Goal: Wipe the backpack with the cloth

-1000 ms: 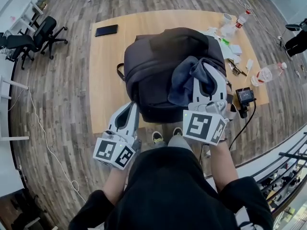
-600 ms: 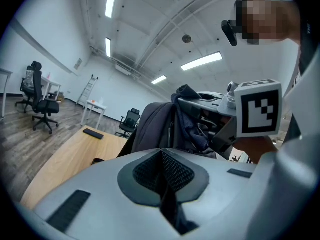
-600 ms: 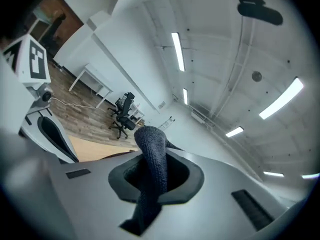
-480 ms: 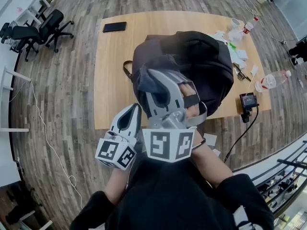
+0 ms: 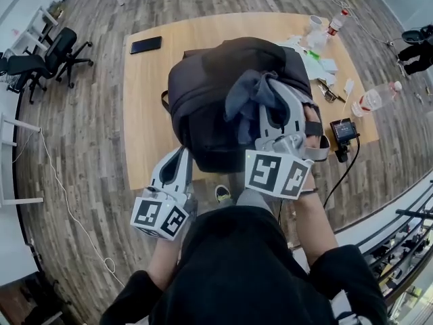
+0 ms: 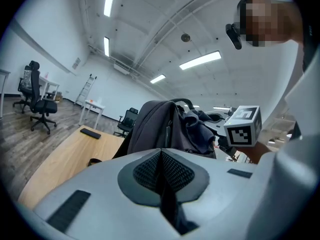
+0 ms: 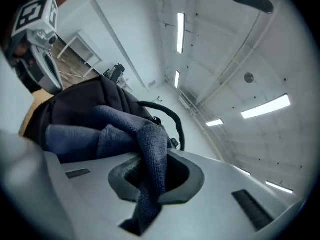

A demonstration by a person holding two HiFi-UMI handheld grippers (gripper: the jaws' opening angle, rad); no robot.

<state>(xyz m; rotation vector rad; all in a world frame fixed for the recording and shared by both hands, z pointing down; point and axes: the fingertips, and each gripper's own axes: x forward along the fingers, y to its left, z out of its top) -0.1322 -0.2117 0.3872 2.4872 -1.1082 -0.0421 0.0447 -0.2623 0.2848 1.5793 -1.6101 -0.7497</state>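
Note:
A dark backpack [image 5: 210,107] stands upright on the wooden table [image 5: 149,100]. My right gripper [image 5: 270,90] is shut on a blue-grey cloth [image 5: 247,97] and presses it on the backpack's upper right side. In the right gripper view the cloth [image 7: 145,154] is pinched between the jaws and spreads over the backpack [image 7: 90,96]. My left gripper [image 5: 181,162] hangs low at the table's near edge, in front of the backpack, shut with nothing in it. The left gripper view shows the backpack [image 6: 155,126] and the cloth [image 6: 197,119] beyond the closed jaws.
A black phone [image 5: 147,44] lies at the table's far left. Cups, papers, a bottle [image 5: 375,99] and a small camera [image 5: 344,133] crowd the table's right side. Office chairs [image 5: 40,56] stand on the floor to the left.
My right gripper has swung back to the right across the backpack with the cloth, after having been at the left side half a second ago. The left gripper has stayed low.

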